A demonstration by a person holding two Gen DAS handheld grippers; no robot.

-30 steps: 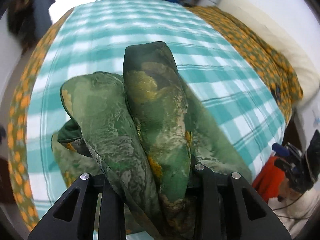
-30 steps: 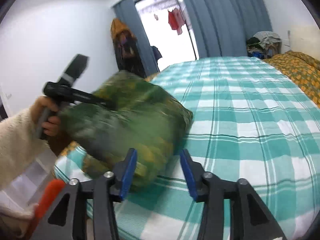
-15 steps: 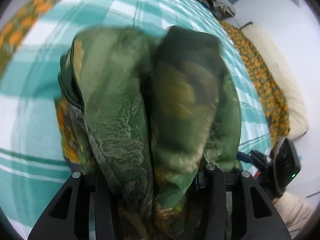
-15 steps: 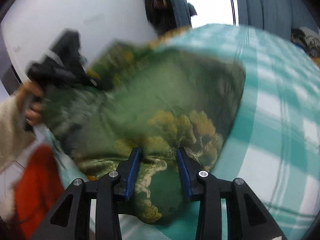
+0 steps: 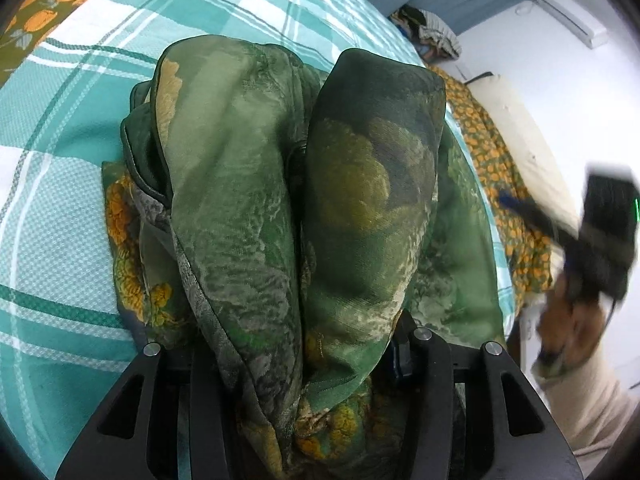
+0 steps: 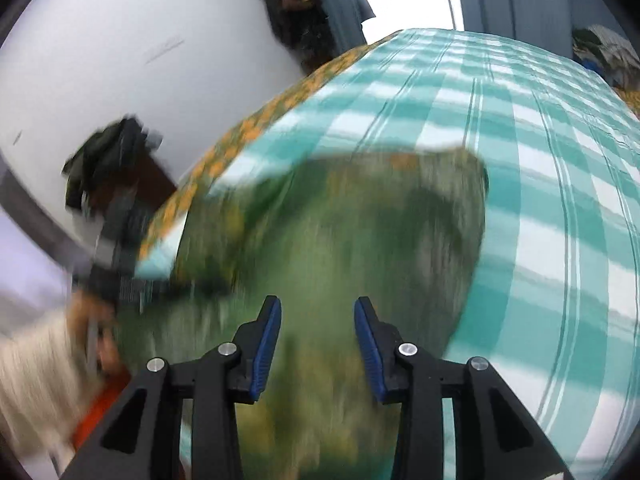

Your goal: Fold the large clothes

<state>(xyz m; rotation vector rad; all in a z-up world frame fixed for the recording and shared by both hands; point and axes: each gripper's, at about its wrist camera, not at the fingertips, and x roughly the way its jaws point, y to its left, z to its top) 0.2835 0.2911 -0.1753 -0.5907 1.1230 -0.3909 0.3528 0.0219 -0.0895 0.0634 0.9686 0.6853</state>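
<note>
Bunching between left gripper (image 5: 300,360) fingers: one green garment (image 5: 280,200); right gripper (image 6: 317,340) fingers spread, empty.

Folded green floral garment (image 5: 280,200) lies on the teal-and-white checked bedspread (image 5: 60,200), near edge. Orange-flowered sheet (image 5: 500,168) right of it; cream pillow (image 5: 524,140) further right.

A big bed (image 5: 72,184) is covered with a teal and white checked sheet (image 6: 560,208). A folded green flowery cloth (image 5: 280,184) lies on the sheet, close to the bed's near edge. An orange flowered blanket (image 5: 516,216) lies beside the sheet.
</note>
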